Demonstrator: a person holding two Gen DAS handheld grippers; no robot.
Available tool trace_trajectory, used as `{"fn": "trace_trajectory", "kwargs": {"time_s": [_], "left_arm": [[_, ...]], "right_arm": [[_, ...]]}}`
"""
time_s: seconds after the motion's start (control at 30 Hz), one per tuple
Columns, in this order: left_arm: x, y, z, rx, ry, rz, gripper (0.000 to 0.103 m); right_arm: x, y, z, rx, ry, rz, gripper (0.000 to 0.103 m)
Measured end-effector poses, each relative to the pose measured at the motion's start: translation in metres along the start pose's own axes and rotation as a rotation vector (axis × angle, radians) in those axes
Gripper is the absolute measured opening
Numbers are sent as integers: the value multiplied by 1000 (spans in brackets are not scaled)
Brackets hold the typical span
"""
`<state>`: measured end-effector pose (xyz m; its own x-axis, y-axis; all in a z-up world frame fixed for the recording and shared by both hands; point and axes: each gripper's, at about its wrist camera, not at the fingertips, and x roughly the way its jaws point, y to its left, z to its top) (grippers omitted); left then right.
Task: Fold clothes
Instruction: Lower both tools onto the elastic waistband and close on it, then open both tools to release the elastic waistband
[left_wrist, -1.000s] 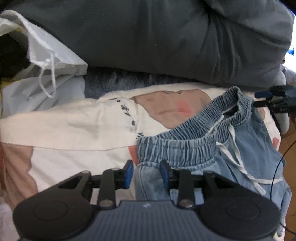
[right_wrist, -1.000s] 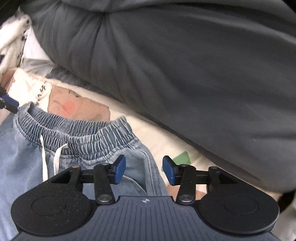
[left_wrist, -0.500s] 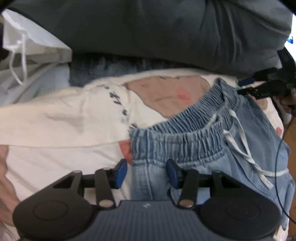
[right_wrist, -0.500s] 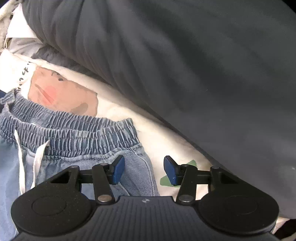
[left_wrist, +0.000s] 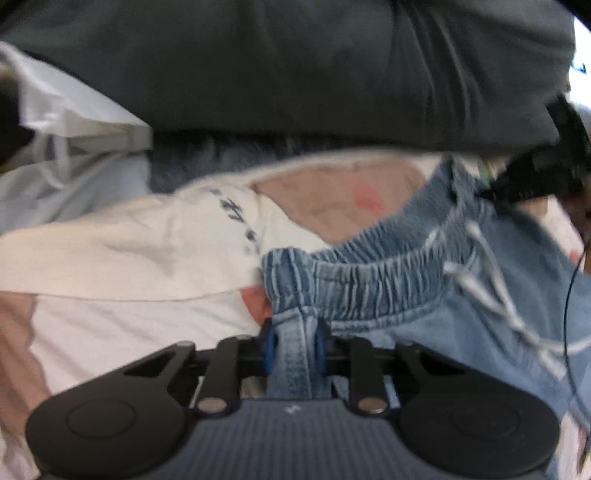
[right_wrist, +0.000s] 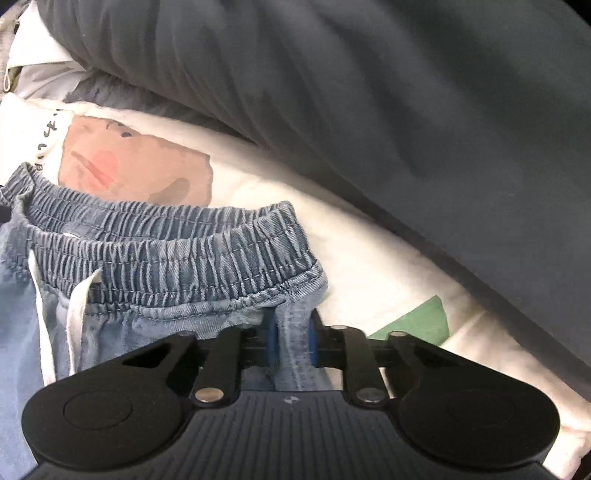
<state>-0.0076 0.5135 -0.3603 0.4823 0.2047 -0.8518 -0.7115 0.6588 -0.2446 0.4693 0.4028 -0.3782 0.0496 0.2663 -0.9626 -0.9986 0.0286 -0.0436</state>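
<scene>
Denim, soft and light: the shorts (left_wrist: 424, 325) lay on the printed sheet (left_wrist: 129, 254), below the grey duvet (left_wrist: 295, 66).

Left wrist view: left gripper (left_wrist: 294, 349) had just been closing and was clamped on the side seam under the waistband (left_wrist: 369, 280). Drawstring (left_wrist: 495, 291) loose, could snag.

Right wrist view: right gripper (right_wrist: 291, 345) had just closed, pinching the other side seam of the shorts (right_wrist: 155, 314). Stitched seams looked like the firm grip points; cloth between would likely sag.
</scene>
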Motion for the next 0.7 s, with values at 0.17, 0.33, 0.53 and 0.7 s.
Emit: {"fn": "trace_trajectory", "kwargs": {"time_s": [0.17, 0.33, 0.53, 0.7], "left_arm": [[-24, -9, 10, 38, -108, 40, 20], [-17, -9, 28, 28, -126, 27, 20], [0, -4, 42, -17, -132, 35, 20], [16, -1, 44, -22, -93, 62, 20]], "right_arm": [[-27, -1, -1, 13, -63, -73, 10], [-38, -7, -1, 51, -81, -143, 10], [-27, -19, 6, 108, -72, -192, 10], [-8, -24, 17, 138, -49, -207, 10]]}}
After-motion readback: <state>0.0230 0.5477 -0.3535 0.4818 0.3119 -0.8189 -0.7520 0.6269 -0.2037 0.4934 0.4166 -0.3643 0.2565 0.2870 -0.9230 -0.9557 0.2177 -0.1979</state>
